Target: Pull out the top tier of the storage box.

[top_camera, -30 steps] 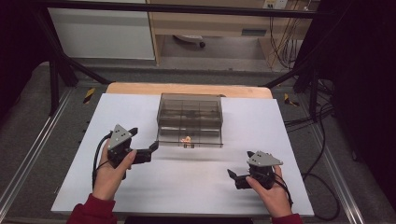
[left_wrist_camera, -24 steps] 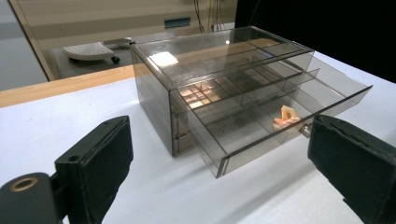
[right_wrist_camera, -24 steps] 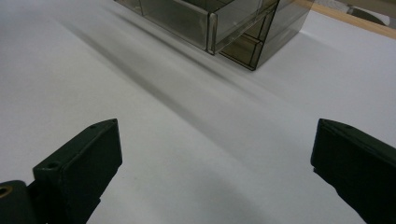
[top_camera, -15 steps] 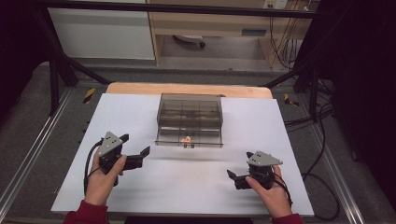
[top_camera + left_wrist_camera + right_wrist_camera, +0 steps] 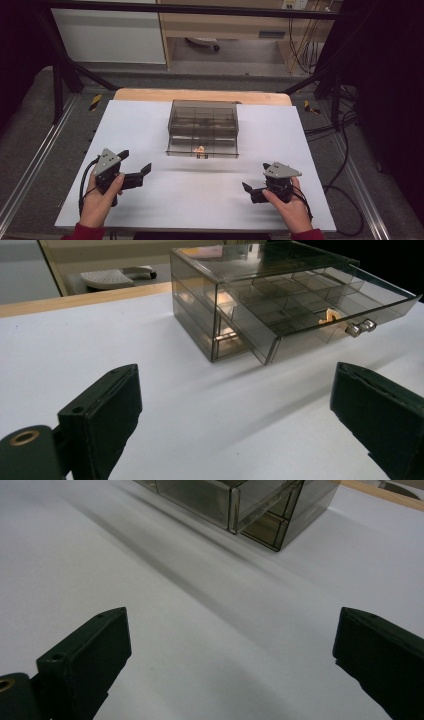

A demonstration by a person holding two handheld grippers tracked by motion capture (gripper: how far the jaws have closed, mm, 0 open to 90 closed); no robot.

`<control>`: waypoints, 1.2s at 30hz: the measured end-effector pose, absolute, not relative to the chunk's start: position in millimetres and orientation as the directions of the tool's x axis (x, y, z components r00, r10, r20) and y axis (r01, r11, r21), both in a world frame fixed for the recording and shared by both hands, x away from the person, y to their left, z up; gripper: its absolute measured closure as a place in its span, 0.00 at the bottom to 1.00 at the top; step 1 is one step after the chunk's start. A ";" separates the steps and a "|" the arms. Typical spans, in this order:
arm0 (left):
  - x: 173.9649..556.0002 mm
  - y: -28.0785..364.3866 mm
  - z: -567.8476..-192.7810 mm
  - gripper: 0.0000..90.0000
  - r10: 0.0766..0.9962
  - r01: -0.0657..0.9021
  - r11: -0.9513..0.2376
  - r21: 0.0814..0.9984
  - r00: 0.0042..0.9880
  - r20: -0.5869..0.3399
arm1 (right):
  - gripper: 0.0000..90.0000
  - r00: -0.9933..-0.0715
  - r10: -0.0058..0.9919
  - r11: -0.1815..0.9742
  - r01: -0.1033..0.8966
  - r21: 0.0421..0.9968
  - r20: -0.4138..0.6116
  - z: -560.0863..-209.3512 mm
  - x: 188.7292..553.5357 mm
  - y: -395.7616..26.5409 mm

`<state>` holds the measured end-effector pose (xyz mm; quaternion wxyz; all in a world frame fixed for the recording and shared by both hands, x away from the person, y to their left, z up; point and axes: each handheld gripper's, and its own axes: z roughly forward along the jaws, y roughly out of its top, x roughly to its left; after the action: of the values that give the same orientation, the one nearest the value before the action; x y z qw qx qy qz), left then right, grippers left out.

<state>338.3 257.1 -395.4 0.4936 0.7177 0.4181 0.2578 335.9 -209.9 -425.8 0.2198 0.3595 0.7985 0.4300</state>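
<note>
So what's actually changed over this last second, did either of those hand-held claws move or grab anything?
The left gripper drew back from the smoky plastic drawer box toward the person and the table's left side, jaws open and empty. The right gripper stayed put, open. The pulled-out drawer and the small orange thing inside it did not move.

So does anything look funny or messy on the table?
Not messy. The one odd thing is the smoky clear drawer box: its top drawer sticks out open, with a small orange thing inside near the front. Nothing looks spilled or broken.
</note>
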 end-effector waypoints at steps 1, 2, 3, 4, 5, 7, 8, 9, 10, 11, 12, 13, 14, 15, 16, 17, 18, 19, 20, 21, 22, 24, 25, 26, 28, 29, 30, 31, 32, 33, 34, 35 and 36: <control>337.5 257.1 -396.2 0.08 0.854 0.346 -0.165 0.924 0.519 -0.042 | 0.03 -0.645 0.763 0.371 0.383 0.846 -0.042 -425.5 335.8 -209.8; 336.9 257.1 -396.9 0.08 0.854 0.347 -0.167 0.923 0.518 -0.040 | 0.03 -0.645 0.763 0.370 0.382 0.847 -0.041 -425.2 335.7 -209.8; 336.6 257.0 -397.6 0.07 0.855 0.348 -0.169 0.922 0.518 -0.039 | 0.03 -0.646 0.762 0.370 0.381 0.847 -0.042 -424.5 335.7 -210.1; 335.9 257.1 -398.3 0.08 0.855 0.352 -0.170 0.920 0.517 -0.040 | 0.03 -0.646 0.762 0.367 0.378 0.850 -0.042 -424.2 335.9 -210.3; 334.9 257.2 -399.6 0.07 0.856 0.353 -0.164 0.921 0.515 -0.045 | 0.03 -0.644 0.764 0.362 0.378 0.852 -0.039 -423.9 336.0 -210.7; 332.1 257.2 -403.5 0.08 0.855 0.355 -0.162 0.921 0.516 -0.048 | 0.03 -0.642 0.766 0.354 0.380 0.855 -0.031 -423.8 336.5 -211.3; 330.8 256.9 -404.9 0.07 0.854 0.358 -0.168 0.918 0.518 -0.046 | 0.03 -0.640 0.768 0.350 0.382 0.855 -0.028 -423.9 336.7 -211.4; 329.6 257.0 -405.6 0.08 0.852 0.360 -0.176 0.916 0.522 -0.041 | 0.03 -0.641 0.767 0.350 0.383 0.855 -0.027 -424.2 336.8 -211.3; 328.3 256.8 -406.4 0.07 0.848 0.361 -0.178 0.915 0.529 -0.044 | 0.03 -0.644 0.765 0.351 0.383 0.854 -0.025 -424.5 336.9 -210.8; 327.3 256.4 -406.7 0.06 0.846 0.357 -0.186 0.915 0.533 -0.036 | 0.04 -0.646 0.763 0.359 0.382 0.852 -0.032 -424.8 337.0 -210.5; 326.0 256.4 -406.2 0.05 0.841 0.347 -0.201 0.916 0.541 -0.020 | 0.05 -0.647 0.761 0.363 0.380 0.851 -0.035 -425.3 337.0 -209.6; 324.8 257.1 -405.1 0.06 0.845 0.333 -0.198 0.922 0.534 -0.011 | 0.05 -0.651 0.759 0.364 0.381 0.850 -0.034 -425.6 336.9 -208.7; 324.6 258.0 -403.6 0.06 0.855 0.323 -0.181 0.929 0.518 -0.013 | 0.05 -0.650 0.759 0.357 0.383 0.852 -0.025 -426.1 336.8 -207.6; 324.7 259.5 -402.4 0.07 0.864 0.320 -0.160 0.934 0.504 -0.024 | 0.05 -0.649 0.760 0.353 0.384 0.853 -0.022 -426.7 336.7 -206.3; 324.9 261.4 -401.9 0.07 0.870 0.321 -0.143 0.936 0.492 -0.036 | 0.04 -0.654 0.757 0.355 0.382 0.853 -0.022 -427.2 336.8 -204.6; 325.4 262.9 -402.4 0.07 0.872 0.332 -0.131 0.934 0.486 -0.050 | 0.04 -0.659 0.751 0.360 0.380 0.852 -0.023 -427.5 336.7 -202.6; 326.1 264.1 -403.3 0.07 0.875 0.337 -0.124 0.933 0.480 -0.057 | 0.04 -0.668 0.743 0.365 0.376 0.851 -0.024 -427.7 336.7 -200.9; 327.0 265.6 -403.9 0.07 0.878 0.342 -0.122 0.932 0.475 -0.059 | 0.03 -0.676 0.736 0.367 0.372 0.852 -0.022 -427.9 336.7 -199.2; 327.7 266.9 -404.2 0.07 0.880 0.349 -0.115 0.930 0.470 -0.068 | 0.03 -0.680 0.733 0.366 0.373 0.852 -0.017 -428.1 336.4 -197.5; 328.5 268.1 -404.4 0.07 0.882 0.353 -0.108 0.930 0.466 -0.075 | 0.03 -0.685 0.729 0.366 0.369 0.854 -0.017 -428.5 336.5 -196.1; 329.0 268.9 -404.8 0.07 0.882 0.357 -0.103 0.928 0.465 -0.081 | 0.03 -0.688 0.726 0.368 0.370 0.853 -0.014 -428.8 336.3 -194.9; 329.8 269.6 -406.0 0.07 0.879 0.366 -0.113 0.924 0.471 -0.079 | 0.03 -0.690 0.724 0.365 0.376 0.852 -0.006 -430.0 335.7 -192.3; 330.1 269.9 -406.5 0.07 0.878 0.370 -0.120 0.921 0.473 -0.076 | 0.03 -0.692 0.721 0.368 0.377 0.850 -0.005 -430.3 335.3 -191.1; 330.3 269.8 -407.1 0.07 0.877 0.373 -0.124 0.919 0.475 -0.075 | 0.03 -0.697 0.717 0.373 0.377 0.848 -0.006 -430.4 334.8 -189.7; 330.9 269.9 -408.2 0.07 0.881 0.379 -0.135 0.915 0.468 -0.063 | 0.03 -0.708 0.706 0.370 0.374 0.851 0.004 -430.6 333.6 -186.7; 330.9 270.1 -408.4 0.08 0.881 0.384 -0.138 0.913 0.469 -0.063 | 0.03 -0.714 0.700 0.364 0.373 0.853 0.014 -431.0 333.0 -185.0; 330.9 270.0 -408.7 0.08 0.880 0.385 -0.138 0.912 0.470 -0.065 | 0.04 -0.719 0.695 0.361 0.375 0.854 0.021 -431.9 332.7 -182.8; 331.0 269.9 -408.8 0.08 0.879 0.386 -0.141 0.912 0.472 -0.064 | 0.04 -0.723 0.691 0.368 0.376 0.851 0.021 -432.9 332.6 -180.3; 331.1 269.7 -409.0 0.08 0.878 0.387 -0.146 0.911 0.475 -0.061 | 0.05 -0.726 0.687 0.378 0.373 0.848 0.014 -433.8 332.1 -177.4; 331.5 269.2 -409.4 0.08 0.878 0.389 -0.150 0.909 0.475 -0.058 | 0.06 -0.729 0.684 0.385 0.372 0.844 0.009 -434.4 331.3 -174.5; 331.8 269.0 -409.8 0.08 0.878 0.394 -0.158 0.906 0.475 -0.053 | 0.07 -0.732 0.681 0.391 0.369 0.843 0.004 -434.8 330.5 -171.5; 331.5 268.6 -409.9 0.08 0.880 0.398 -0.160 0.904 0.472 -0.052 | 0.08 -0.733 0.680 0.382 0.372 0.846 0.015 -434.1 329.4 -168.9; 331.1 268.1 -409.9 0.08 0.881 0.396 -0.159 0.904 0.470 -0.051 | 0.10 -0.727 0.685 0.354 0.379 0.855 0.039 -432.8 328.5 -166.3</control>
<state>331.1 268.1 -409.9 0.4710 0.7164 0.4456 0.2576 328.5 -166.3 -432.8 0.1652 0.3302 0.8060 0.4627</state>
